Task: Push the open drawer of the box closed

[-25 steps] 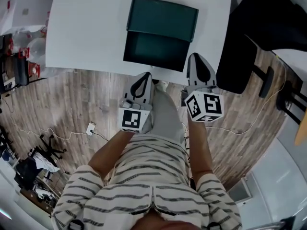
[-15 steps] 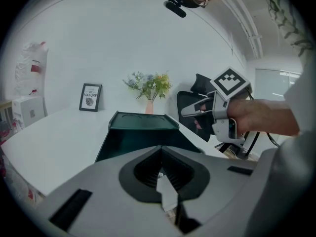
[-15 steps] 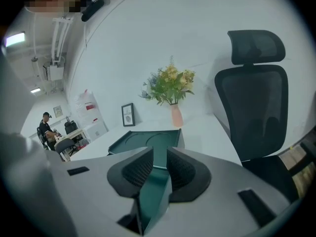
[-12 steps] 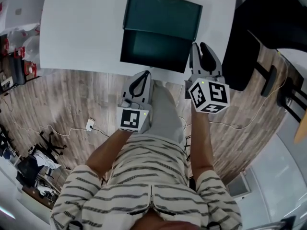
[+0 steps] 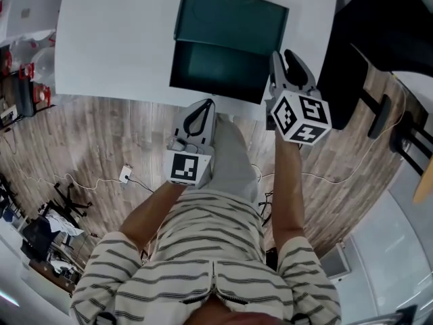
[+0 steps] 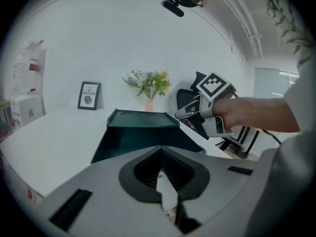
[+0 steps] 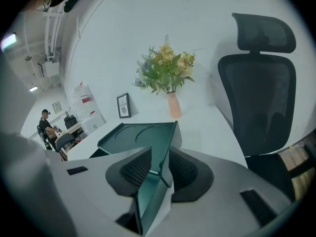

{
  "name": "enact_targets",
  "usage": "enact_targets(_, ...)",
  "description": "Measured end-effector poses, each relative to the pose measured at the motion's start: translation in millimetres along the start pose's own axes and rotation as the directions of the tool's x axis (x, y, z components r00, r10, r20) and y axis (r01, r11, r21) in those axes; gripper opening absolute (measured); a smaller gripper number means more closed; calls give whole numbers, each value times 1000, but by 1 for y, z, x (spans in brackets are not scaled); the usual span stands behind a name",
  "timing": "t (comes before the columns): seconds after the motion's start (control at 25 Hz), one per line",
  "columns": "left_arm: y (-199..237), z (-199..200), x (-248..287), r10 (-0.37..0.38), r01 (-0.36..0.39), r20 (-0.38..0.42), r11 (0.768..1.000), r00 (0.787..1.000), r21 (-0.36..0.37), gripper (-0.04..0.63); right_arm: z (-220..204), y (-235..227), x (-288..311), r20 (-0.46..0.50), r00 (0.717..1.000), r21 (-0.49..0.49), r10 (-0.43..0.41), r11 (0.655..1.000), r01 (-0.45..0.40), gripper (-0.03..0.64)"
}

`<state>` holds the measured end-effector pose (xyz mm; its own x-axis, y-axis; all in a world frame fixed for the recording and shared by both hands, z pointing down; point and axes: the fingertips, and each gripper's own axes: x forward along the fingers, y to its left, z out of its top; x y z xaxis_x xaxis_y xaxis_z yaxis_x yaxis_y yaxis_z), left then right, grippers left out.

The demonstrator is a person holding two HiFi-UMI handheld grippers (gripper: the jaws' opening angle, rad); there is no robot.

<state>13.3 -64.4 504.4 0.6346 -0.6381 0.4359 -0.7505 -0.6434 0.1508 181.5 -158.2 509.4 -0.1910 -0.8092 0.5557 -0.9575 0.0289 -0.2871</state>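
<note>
The box [image 5: 230, 20] sits on the white desk [image 5: 115, 39], set back from your edge. Its drawer [image 5: 216, 70] is pulled out toward you, not yet pushed in, and looks empty.

Your right hand-held gripper [image 5: 283, 57] is at the drawer's near right corner, released and spread wide; its jaws have just been opening. In the right gripper view the drawer's side wall [image 7: 157, 179] stands up between the two jaws, and the pads don't seem to squeeze it (straddling, not gripping). My read is that you opened up so the gripper seats on that corner and has something solid to push against, rather than slipping off the thin edge.

Your left hand-held gripper [image 5: 206, 110] is clenched on nothing. It hangs just off the desk's near edge over your leg, clear of the drawer front, and is likely parked there so it won't block the drawer's travel.

The contact is off-centre at the right corner, so the drawer may skew or the whole box may slide back across the desk. A steady, straight shove toward the box should do it. The chair [image 5: 379, 39] on the right stands apart from all this.
</note>
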Motion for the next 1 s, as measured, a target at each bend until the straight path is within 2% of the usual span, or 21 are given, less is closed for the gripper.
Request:
enact_targets(0.44, -1, -13, -2, 6, -6, -28, 1000, 1000, -5, -3, -9, -11, 16, -70, 997, 44, 32, 999, -29, 91)
enact_targets(0.56, 0, -15, -3, 11, -12, -24, 1000, 1000, -8, -3, -11, -8, 19, -94, 994, 38, 49, 998, -45, 66)
enact_targets(0.68, 1, -18, -4, 18, -18, -26, 1000, 999, -5, -2, -12, -6, 19, -110, 993, 19, 43, 999, -41, 71)
enact_targets(0.76, 2, -22, -3, 23, -23, -37, 1000, 999, 3, 40, -13, -7, 20, -116, 992, 24, 43, 999, -41, 77)
enact_targets(1.0, 3, -39, 3, 50, -51, -79, 999, 996, -4, 72, -13, -6, 22, -128, 991, 23, 41, 999, -38, 78)
